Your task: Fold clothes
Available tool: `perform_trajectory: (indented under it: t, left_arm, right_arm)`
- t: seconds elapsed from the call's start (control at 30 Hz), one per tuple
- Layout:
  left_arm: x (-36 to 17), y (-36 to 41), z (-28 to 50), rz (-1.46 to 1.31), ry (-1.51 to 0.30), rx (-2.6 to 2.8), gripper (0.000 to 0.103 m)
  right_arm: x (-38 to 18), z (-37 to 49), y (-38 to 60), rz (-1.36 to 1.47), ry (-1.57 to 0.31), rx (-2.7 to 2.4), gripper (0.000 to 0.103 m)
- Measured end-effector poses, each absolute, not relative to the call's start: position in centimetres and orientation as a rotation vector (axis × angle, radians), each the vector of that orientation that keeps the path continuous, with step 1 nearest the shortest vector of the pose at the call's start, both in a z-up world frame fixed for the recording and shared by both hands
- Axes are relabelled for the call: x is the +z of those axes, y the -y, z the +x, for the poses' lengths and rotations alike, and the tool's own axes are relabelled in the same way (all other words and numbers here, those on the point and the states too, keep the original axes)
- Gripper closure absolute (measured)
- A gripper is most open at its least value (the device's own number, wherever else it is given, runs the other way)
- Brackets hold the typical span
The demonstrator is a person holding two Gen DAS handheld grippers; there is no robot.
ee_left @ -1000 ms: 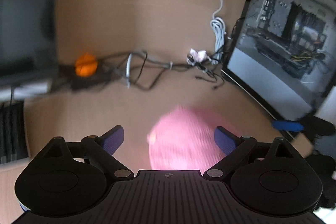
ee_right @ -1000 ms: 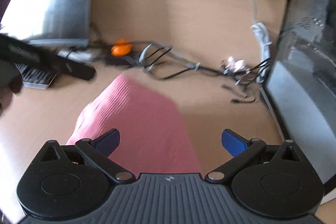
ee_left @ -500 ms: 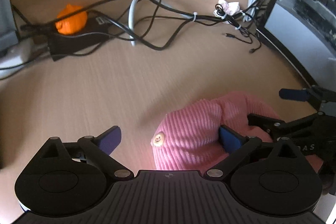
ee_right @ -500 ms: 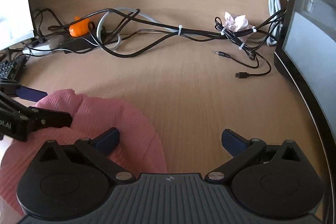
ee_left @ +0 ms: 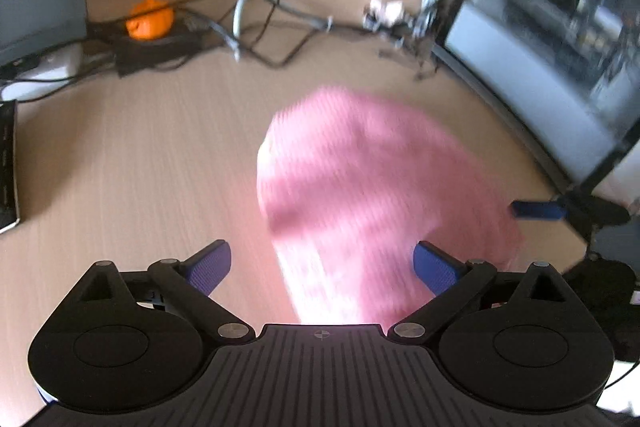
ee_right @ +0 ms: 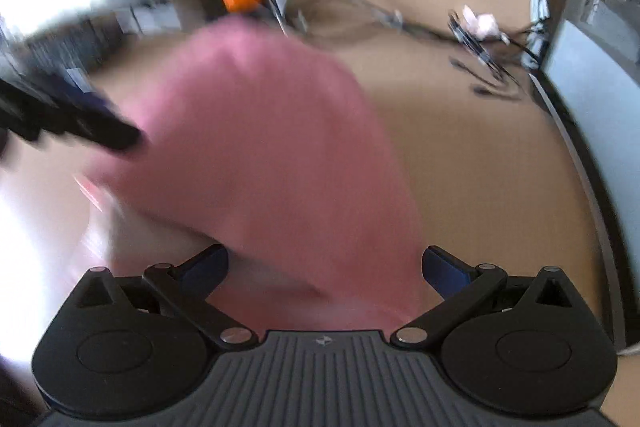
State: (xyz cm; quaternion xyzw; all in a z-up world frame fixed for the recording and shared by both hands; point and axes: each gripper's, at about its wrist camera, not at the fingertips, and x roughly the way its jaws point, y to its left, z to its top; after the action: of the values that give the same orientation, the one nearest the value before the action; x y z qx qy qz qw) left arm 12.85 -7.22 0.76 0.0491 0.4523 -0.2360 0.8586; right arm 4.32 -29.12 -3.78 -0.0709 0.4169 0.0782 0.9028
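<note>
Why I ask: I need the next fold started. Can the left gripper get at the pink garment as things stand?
Probably yes. The left gripper is open, and the pink garment lies on the wooden desk straight ahead between its fingers, with nothing in between. Motion blur hides which edge it would catch.

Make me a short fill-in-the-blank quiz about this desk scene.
1. The garment on the desk is ____ in colour.
2. The fingers of the left gripper stand ____.
3. The small round thing by the cables is ____.
4. The gripper pads are ____.

Answers: pink; open; orange; blue
</note>
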Motion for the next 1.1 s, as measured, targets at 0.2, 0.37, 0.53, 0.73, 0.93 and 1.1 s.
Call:
perform_trajectory:
  t: [0.2, 0.37, 0.53, 0.73, 0.93, 1.1]
  left_arm:
    - [0.9, 7.9, 12.4, 0.151, -0.918, -0.442, 0.002]
    - [0.8, 7.7, 12.0, 0.154, -0.921, -0.418, 0.002]
    - [0.8, 6.7, 12.2, 0.128, -0.938, -0.407, 0.002]
    - [2.8, 4.6, 13.6, 0.001, -0.905, -0.427, 0.003]
    - [4.7, 5.9, 18.9, -0.046, -0.827, -0.414, 0.003]
    - [1.7, 8.9, 20.7, 0.101, -0.899, -0.392, 0.002]
  right_arm:
    - [1.2, 5.0, 31.4, -0.027, -0.760, 0.226, 0.000]
    - [0.9, 9.0, 30.5, 0.010, -0.737, 0.182, 0.000]
    - [-1.9, 12.1, 29.2, 0.014, -0.789, 0.137, 0.000]
    - [1.7, 10.3, 31.7, 0.080, -0.742, 0.175, 0.000]
    - [2.6, 9.8, 32.0, 0.030, -0.680, 0.117, 0.000]
    - [0.2, 8.4, 30.4, -0.071, -0.841, 0.274, 0.000]
